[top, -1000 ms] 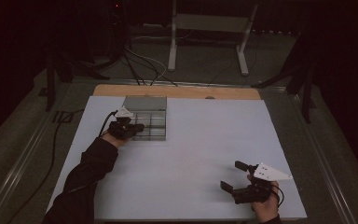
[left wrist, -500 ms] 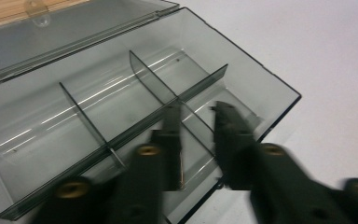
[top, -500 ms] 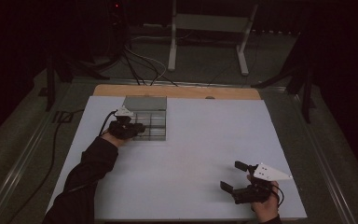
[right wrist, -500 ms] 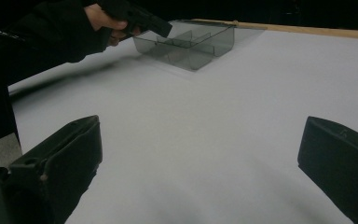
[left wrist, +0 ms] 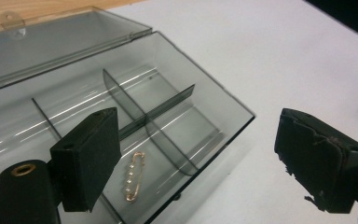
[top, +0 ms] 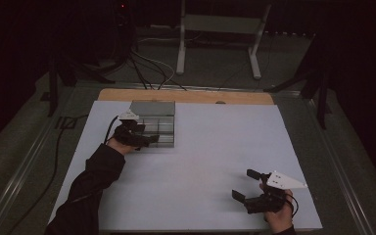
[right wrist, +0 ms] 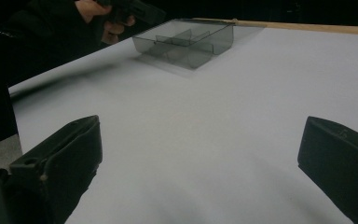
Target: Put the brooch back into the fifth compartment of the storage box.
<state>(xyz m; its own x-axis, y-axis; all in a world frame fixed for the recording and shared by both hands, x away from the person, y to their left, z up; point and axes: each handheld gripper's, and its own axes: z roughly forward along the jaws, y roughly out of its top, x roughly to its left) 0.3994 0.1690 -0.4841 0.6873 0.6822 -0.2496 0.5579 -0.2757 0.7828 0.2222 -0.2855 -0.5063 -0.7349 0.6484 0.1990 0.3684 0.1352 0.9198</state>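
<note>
A clear smoky plastic box (top: 155,126) with dividers stands at the table's far left, its lid (left wrist: 51,44) folded open behind it. In a near compartment lies a small gold safety pin (left wrist: 134,176) with pale beads. My left gripper (top: 147,138) hovers at the box's near left corner and is open; in the left gripper view the pin lies just right of one of its fingers (left wrist: 87,158), with nothing held. My right gripper (top: 245,184) rests open near the front right of the table, far from the box (right wrist: 186,39).
A white sheet (top: 215,147) covers the table, with a wooden strip (top: 186,96) along the far edge. Beyond the table stand a metal frame (top: 220,29) and cables on the dark floor. The person's dark sleeve (top: 93,181) lies across the front left.
</note>
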